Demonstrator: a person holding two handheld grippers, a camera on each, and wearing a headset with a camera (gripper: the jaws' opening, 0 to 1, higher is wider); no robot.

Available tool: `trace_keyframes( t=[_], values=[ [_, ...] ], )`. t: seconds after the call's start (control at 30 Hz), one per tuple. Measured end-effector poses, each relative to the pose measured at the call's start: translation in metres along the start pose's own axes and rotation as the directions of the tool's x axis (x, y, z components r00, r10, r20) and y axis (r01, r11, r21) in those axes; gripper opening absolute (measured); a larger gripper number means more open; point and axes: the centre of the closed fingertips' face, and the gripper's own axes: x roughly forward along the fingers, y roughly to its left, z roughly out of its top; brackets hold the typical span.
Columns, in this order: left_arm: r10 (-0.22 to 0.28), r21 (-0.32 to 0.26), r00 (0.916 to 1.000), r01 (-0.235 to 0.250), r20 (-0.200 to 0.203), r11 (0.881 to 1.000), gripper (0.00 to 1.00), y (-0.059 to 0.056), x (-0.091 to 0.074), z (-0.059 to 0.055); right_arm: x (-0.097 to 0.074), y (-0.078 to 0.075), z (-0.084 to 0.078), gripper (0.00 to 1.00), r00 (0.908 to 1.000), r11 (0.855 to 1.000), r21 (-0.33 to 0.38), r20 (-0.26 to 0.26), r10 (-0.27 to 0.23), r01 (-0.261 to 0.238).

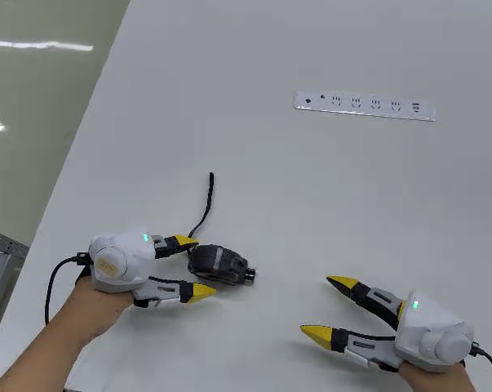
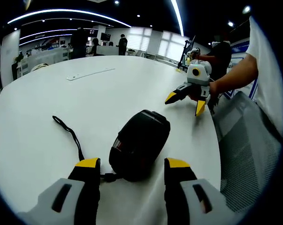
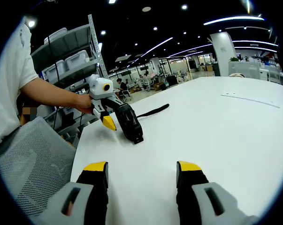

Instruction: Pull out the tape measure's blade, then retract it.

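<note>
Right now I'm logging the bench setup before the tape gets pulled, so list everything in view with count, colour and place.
table: one, white, under everything.
tape measure: one, black, lying on the table between the left gripper's jaws, no blade pulled out.
strap: one, black, trailing from the tape measure across the table.
power strip: one, white, far side of the table.
left gripper: one, white with yellow tips, open around the tape measure.
right gripper: one, same colours, open, apart from the tape measure.
</note>
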Motion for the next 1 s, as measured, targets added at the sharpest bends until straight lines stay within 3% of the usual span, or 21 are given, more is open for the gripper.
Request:
trace_keyframes(
  t=[0.3,0.53,1.0],
  values=[
    [-0.021,0.005,0.9998,0.021,-0.007,1.0,0.47,-0.0012,0.0047,-0.0004,0.001,-0.0016,-0.0014,0.58,1.0,1.0,0.004,-0.001,0.001,-0.001],
    [-0.03,-0.002,0.9995,0.03,-0.009,1.0,0.37,-0.0014,0.0055,0.0004,0.0011,-0.0027,-0.0032,0.57,1.0,1.0,0.009,-0.008,-0.002,0.002],
    [-0.032,-0.004,0.9994,0.032,-0.015,0.999,0.34,-0.0002,0.0057,-0.0007,0.0013,-0.003,-0.0056,0.56,1.0,1.0,0.014,-0.009,-0.002,0.002]
  ],
)
